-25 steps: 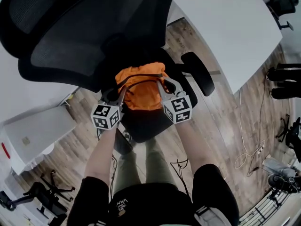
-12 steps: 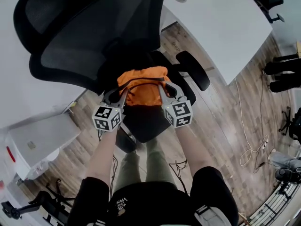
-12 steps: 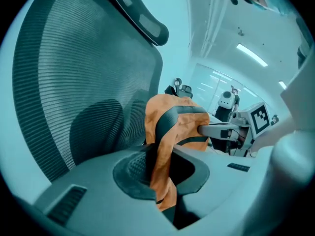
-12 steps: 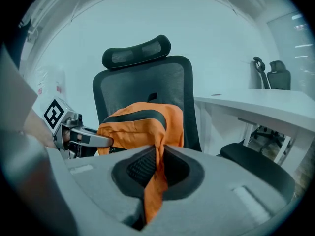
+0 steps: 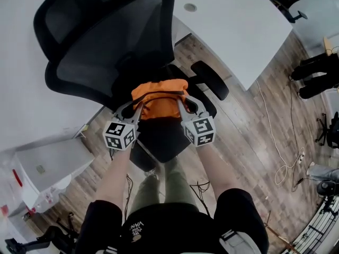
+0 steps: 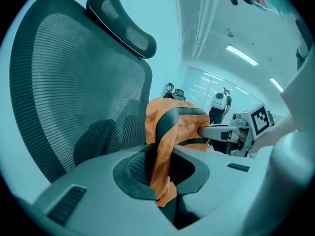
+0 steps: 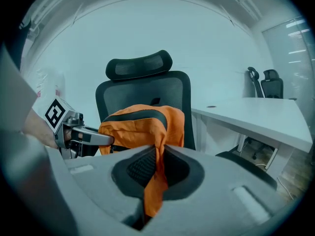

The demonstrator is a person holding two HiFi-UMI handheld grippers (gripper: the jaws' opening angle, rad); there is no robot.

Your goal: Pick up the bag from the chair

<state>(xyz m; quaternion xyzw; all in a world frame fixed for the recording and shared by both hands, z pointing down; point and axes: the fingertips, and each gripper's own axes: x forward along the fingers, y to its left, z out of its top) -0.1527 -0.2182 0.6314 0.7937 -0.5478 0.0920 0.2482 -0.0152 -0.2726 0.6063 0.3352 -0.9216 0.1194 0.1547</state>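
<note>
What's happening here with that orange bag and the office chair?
A person is holding a pair of tongs in each hand and has both clamped on the orange bag. The left tongs pinch the fabric on one side and the right tongs pinch it on the other. The bag hangs between them in front of the black mesh chair, over its seat. A white desk stands just beside the chair.

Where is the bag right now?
Head view, centre: the orange bag is held between the left gripper and right gripper, both shut on its fabric, just in front of the chair backrest.
</note>
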